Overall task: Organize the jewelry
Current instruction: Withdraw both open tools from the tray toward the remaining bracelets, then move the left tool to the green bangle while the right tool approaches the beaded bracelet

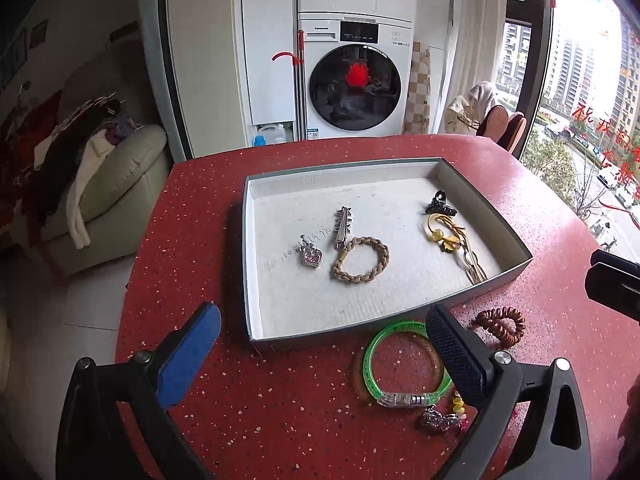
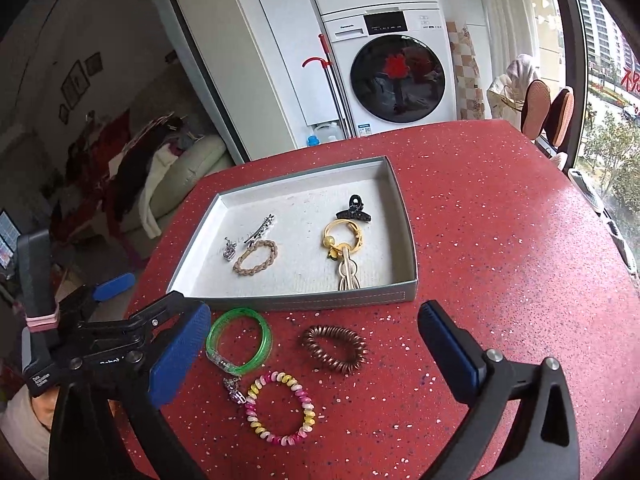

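Tongs on both sides stand spread wide and empty: the left tongs (image 1: 324, 354) hover over the tabletop (image 2: 500, 240) before the tray (image 2: 320, 300), the right tongs (image 2: 314, 346) above loose pieces. Between them lie a green bangle (image 2: 239, 340), a brown coil tie (image 2: 335, 348) and a pink-and-yellow coil bracelet (image 2: 280, 408), apart from one another. Inside the tray rest a braided tie (image 1: 360, 260), heart pendant (image 1: 310, 254), silver clip (image 1: 342, 226), black claw clip (image 1: 440, 204) and yellow ornament (image 1: 444, 234)

In grey tray (image 1: 496, 276): silver clip (image 1: 342, 227), braided band (image 1: 360, 260), yellow ring (image 1: 442, 232), black claw (image 1: 440, 204). Beside tray, on table: green bangle (image 2: 239, 340), brown coil (image 2: 335, 348), pink-yellow coil (image 2: 280, 408).
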A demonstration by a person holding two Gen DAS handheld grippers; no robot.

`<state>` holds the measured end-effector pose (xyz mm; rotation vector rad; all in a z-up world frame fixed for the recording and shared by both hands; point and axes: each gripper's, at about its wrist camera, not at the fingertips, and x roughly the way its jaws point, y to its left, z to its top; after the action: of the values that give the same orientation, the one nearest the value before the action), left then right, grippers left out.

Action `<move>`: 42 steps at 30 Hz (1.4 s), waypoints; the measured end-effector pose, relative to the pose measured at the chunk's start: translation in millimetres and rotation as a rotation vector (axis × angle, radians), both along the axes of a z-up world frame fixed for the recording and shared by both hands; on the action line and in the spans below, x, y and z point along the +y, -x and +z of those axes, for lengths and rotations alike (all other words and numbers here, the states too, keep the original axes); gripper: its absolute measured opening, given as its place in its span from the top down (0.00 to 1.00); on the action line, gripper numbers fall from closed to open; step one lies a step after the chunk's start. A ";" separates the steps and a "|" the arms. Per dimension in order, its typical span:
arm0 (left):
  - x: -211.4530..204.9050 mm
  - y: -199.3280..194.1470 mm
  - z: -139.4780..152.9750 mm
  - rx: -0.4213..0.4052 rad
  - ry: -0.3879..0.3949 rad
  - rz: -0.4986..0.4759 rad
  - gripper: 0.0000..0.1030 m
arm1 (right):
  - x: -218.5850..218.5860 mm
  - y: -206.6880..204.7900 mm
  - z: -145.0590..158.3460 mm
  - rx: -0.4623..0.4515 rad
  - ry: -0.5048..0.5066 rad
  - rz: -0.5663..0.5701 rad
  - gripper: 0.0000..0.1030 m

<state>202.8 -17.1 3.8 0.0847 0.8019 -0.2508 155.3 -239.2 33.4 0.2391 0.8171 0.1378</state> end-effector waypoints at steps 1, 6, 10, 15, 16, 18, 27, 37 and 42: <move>0.5 3.2 -1.9 0.011 0.005 -0.004 0.00 | -1.5 2.1 -2.1 0.011 0.001 0.004 0.00; 2.3 16.8 -17.0 0.059 0.004 0.000 0.00 | -5.9 10.6 -22.1 0.088 0.013 0.021 0.00; 4.1 19.7 -32.4 0.118 0.011 0.020 0.00 | -4.0 16.3 -37.2 0.134 0.053 0.025 0.00; 6.0 15.9 -42.0 0.172 0.041 0.050 0.00 | 1.0 18.1 -46.3 0.154 0.090 0.037 0.00; 5.9 14.3 -43.0 0.178 0.044 0.054 0.00 | 1.5 17.8 -47.1 0.156 0.097 0.036 0.00; 5.1 12.1 -44.7 0.186 0.045 0.060 0.00 | 2.7 17.1 -48.1 0.158 0.104 0.038 0.00; -4.8 3.7 -52.5 0.217 0.039 0.067 0.00 | 5.9 10.5 -50.7 0.156 0.121 0.037 0.00; -7.0 -3.1 -57.4 0.233 0.034 0.092 0.00 | 29.7 15.7 -58.5 0.170 0.159 0.139 0.26; -12.5 -4.5 -59.5 0.237 0.017 0.082 0.00 | 41.9 16.6 -77.5 0.217 0.167 0.152 0.41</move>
<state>207.3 -29.6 -55.7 0.0059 1.0360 -0.1916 138.7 -197.4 -44.1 0.0335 1.0571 0.1877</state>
